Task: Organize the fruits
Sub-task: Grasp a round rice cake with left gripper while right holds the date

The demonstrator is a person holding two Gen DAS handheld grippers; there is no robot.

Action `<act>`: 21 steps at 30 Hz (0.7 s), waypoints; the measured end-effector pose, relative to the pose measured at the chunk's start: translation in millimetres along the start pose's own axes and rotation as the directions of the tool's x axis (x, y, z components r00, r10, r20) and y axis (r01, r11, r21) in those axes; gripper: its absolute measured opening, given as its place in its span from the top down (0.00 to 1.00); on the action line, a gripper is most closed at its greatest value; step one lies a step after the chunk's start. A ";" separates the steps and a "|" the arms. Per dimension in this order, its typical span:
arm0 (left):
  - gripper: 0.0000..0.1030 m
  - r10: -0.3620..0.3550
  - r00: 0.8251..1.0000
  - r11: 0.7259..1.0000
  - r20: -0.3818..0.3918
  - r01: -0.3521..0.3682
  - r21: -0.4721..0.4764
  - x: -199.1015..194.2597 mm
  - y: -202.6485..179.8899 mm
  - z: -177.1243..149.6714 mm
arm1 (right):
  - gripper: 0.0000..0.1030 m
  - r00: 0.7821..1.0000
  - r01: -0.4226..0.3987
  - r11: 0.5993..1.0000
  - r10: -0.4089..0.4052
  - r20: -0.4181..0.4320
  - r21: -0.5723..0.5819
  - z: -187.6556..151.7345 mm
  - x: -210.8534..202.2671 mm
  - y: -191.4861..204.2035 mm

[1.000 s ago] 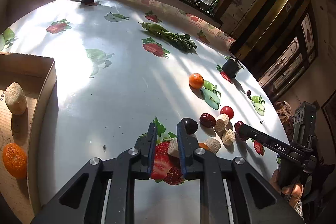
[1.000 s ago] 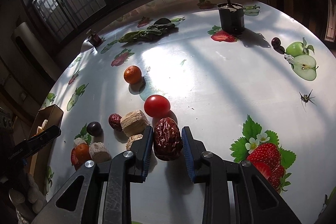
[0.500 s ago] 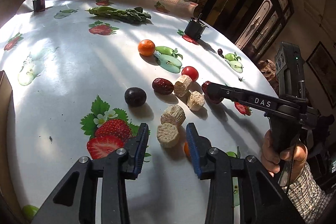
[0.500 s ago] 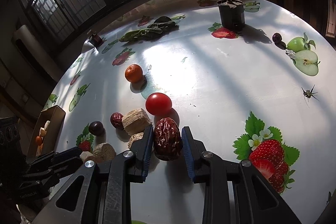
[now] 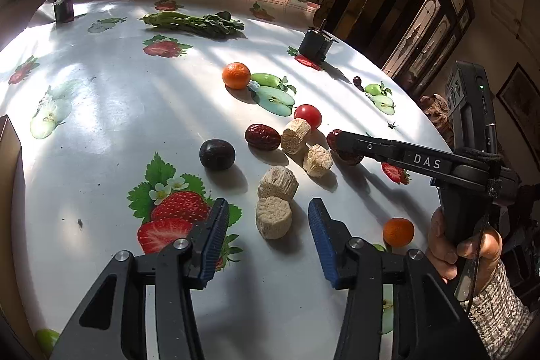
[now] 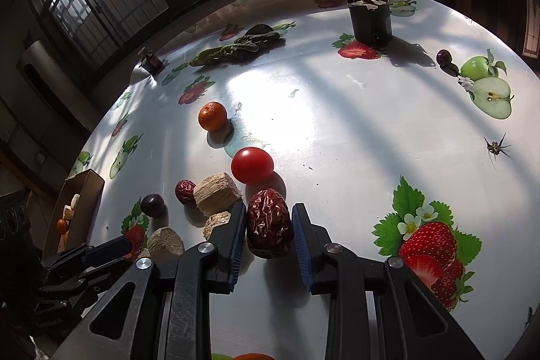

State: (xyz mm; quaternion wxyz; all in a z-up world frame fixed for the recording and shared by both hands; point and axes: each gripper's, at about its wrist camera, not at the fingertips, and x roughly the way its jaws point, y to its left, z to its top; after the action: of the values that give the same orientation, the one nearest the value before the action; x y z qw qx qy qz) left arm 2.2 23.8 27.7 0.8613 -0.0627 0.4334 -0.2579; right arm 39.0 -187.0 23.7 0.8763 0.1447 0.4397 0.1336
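Sunlit and glossy, the round table [image 5: 111,110] wears a white cloth printed with strawberries and apples, under barred windows.

On my right, the right gripper [image 6: 268,233] has its blue pads against both sides of a wrinkled red date [image 6: 269,223], which stands on end on the cloth. Just beyond it sits a cherry tomato [image 6: 252,165], and to its left a large beige chunk [image 6: 216,194] with a smaller beige piece [image 6: 216,224] touching my left finger. A second date [image 6: 185,192] lies beside the large chunk, a dark plum [image 6: 152,205] further left, and a mandarin [image 6: 212,116] farther up the table.

On my left, the left gripper [image 5: 268,230] is spread wide, with a pale round chunk [image 5: 273,217] lying between its fingertips, touching neither pad. Another chunk [image 5: 277,183] sits directly behind it. A small orange [image 5: 398,232] lies to the right, near my right hand [image 5: 464,250].

Far off, leafy greens [image 5: 192,24] and 2 dark pots [image 6: 369,21] [image 5: 63,9] stand by the rim. A cardboard box [image 6: 72,208] at the left edge holds pale pieces and an orange fruit.
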 end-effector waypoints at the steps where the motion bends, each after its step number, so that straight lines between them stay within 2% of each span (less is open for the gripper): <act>1: 0.50 0.003 1.000 1.000 -0.001 -0.003 0.018 1.5 -4.3 -0.7 | 0.71 1.000 0.000 1.000 0.000 -0.002 0.000 -0.4 0.5 0.1; 7: 0.50 0.069 0.997 0.990 -0.034 -0.065 0.123 18.4 -27.1 -9.3 | 0.71 1.000 0.000 1.000 0.000 -0.002 0.000 -0.9 0.8 0.6; 15: 0.51 0.081 0.996 0.992 -0.025 -0.079 0.098 23.7 -24.4 -7.6 | 0.71 1.000 0.004 1.000 -0.004 -0.009 -0.002 -2.1 2.7 2.2; 16: 0.54 0.084 0.996 0.992 -0.025 -0.081 0.100 23.6 -24.9 -7.9 | 0.71 1.000 0.005 1.000 -0.005 -0.010 -0.003 -2.5 3.3 2.5; 17: 0.68 0.094 0.995 0.990 -0.025 -0.091 0.106 23.7 -25.9 -8.4 | 0.71 1.000 0.006 1.000 -0.006 -0.012 -0.003 -2.9 3.8 2.8; 18: 0.77 0.097 0.995 0.989 -0.031 -0.093 0.111 24.8 -26.4 -8.4 | 0.71 1.000 0.007 1.000 -0.007 -0.014 -0.004 -3.1 4.7 3.0; 21: 0.77 0.098 0.995 0.989 -0.025 -0.094 0.116 23.2 -28.0 -9.8 | 0.71 1.000 0.009 1.000 -0.009 -0.011 -0.012 -3.8 4.5 4.6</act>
State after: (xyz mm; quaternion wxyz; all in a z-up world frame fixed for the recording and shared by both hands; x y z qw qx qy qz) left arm -4.9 -10.7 14.3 0.8681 0.0119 0.4336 -0.2415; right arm 38.0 -180.6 20.0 0.8754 0.1367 0.4443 0.1329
